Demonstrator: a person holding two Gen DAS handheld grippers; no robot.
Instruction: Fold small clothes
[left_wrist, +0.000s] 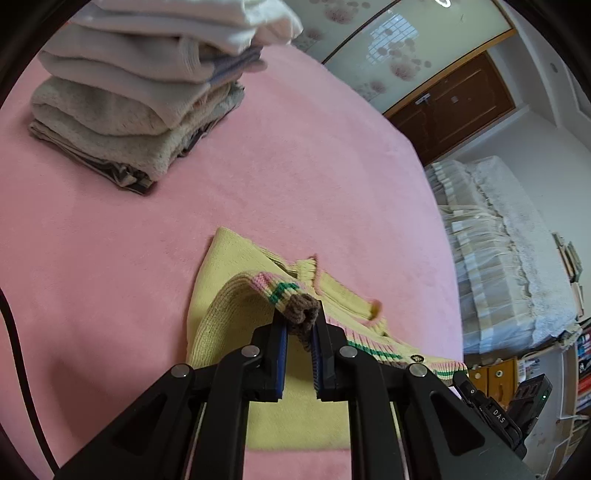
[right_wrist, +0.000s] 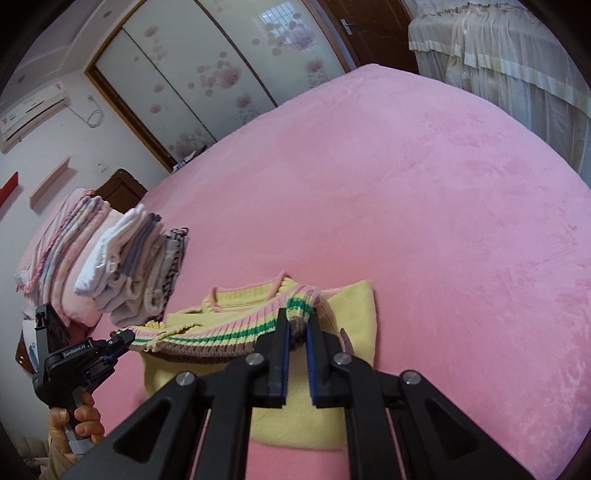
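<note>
Low over the pink blanket (right_wrist: 424, 192), both hand-held grippers reach forward and slightly down along their fingers, one at each end of the striped hem (right_wrist: 221, 334) of a yellow knit sweater (left_wrist: 236, 266). From the right wrist view a bare hand (right_wrist: 79, 424) grips the handle of the other tool at the lower left. The left gripper (left_wrist: 300, 325) has its jaws drawn nearly together, pinching a bunched brown-edged corner of the hem between blue pads (left_wrist: 281, 354). The right gripper (right_wrist: 297, 328) is likewise almost closed, clamped on the pink, green and yellow ribbing at the opposite end. The hem is lifted and stretched between them, while the sweater body lies flat on the blanket below, neckline away from the cameras. A stack of folded clothes (left_wrist: 122, 110) sits well apart on the same blanket. Beyond are sliding doors with floral glass (right_wrist: 192, 77), a dark wooden door (left_wrist: 454, 107), a wall air conditioner (right_wrist: 29, 110) and pale frilled curtains (right_wrist: 498, 55).
</note>
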